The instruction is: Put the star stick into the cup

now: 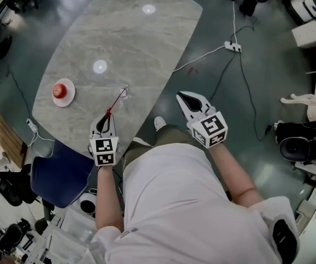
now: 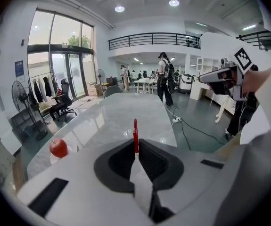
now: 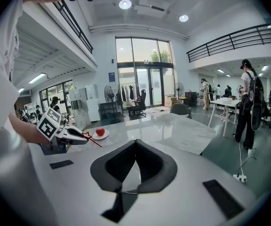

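Note:
My left gripper [image 1: 107,118] is shut on a thin red star stick [image 1: 118,99] over the near edge of the marble table [image 1: 119,37]. The stick slants up and away to its far tip. In the left gripper view the stick [image 2: 135,133] rises from between my shut jaws [image 2: 136,144]. In the right gripper view the star outline [image 3: 85,135] sits right at the left gripper's tips [image 3: 78,138]. A faint clear cup-like shape [image 1: 121,99] stands by the stick's far end; I cannot make it out well. My right gripper [image 1: 186,98] hangs shut and empty past the table's right edge.
A red apple [image 1: 60,89] lies on a small white plate [image 1: 68,98] at the table's left side. A blue chair [image 1: 59,172] stands below the near left edge. A power strip [image 1: 233,47] and cables lie on the floor to the right.

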Available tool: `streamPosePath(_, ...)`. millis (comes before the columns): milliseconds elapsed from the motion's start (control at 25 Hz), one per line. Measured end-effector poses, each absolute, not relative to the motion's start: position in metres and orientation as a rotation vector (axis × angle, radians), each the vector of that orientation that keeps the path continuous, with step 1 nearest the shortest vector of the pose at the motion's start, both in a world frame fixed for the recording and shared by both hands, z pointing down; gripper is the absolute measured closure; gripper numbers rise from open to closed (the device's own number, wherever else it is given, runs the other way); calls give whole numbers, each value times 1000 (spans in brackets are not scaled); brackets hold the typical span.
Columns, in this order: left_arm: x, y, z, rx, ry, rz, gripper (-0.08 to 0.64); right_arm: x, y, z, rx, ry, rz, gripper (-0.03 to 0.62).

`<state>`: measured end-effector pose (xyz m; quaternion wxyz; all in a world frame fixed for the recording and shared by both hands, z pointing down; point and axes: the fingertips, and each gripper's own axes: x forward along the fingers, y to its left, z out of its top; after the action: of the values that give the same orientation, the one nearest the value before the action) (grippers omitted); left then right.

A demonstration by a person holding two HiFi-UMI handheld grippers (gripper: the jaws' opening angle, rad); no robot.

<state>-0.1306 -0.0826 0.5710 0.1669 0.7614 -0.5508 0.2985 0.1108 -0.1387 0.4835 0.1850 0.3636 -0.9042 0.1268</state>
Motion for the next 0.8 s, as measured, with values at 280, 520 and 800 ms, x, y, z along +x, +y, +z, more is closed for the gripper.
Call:
streamPosePath(280,-126,-81,577,2135,-1576,846,541,113,-141,485,1006,-2552,358,581)
streamPosePath(520,-126,-77,578,2119,-1578,851,500,111,-141,484,986,-2561,351,581)
streamPosePath(800,-132,-70,566,2071,-1612,740,489,90,-142,482,890,-2598,341,581)
